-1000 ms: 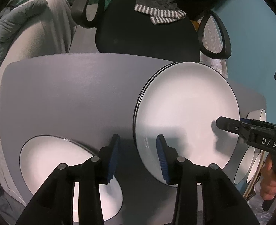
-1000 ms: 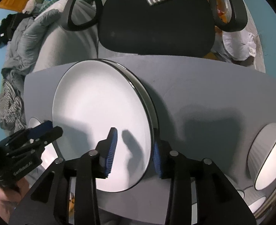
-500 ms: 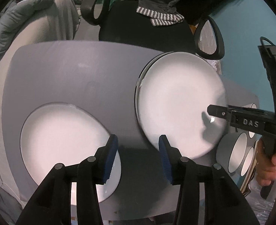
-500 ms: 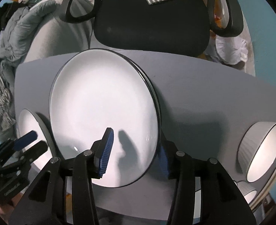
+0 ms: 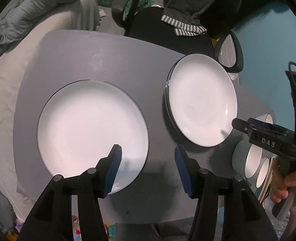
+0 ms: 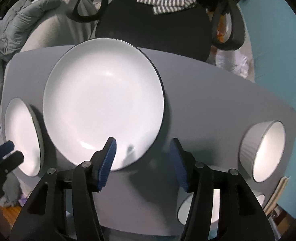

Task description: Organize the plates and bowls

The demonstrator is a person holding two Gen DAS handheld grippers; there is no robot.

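- Single plate (image 5: 91, 132): laid on the grey table (image 5: 99, 60), left.
- Left gripper (image 5: 147, 165): jaws spread, just widened, nothing between.
- Plate stack (image 5: 202, 102): centre-right.
- Right gripper (image 6: 142, 160): jaws spread, just widened, empty.
- Bowls (image 6: 262, 150): far right.

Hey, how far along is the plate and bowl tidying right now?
Done so far: a stack of plates sits on the grey table. In hand: nothing; the left gripper and right gripper are open and empty, their jaws just having opened. Left: the single plate lies apart from the stack, and the ribbed bowl and other bowls stand loose at the table's edge.
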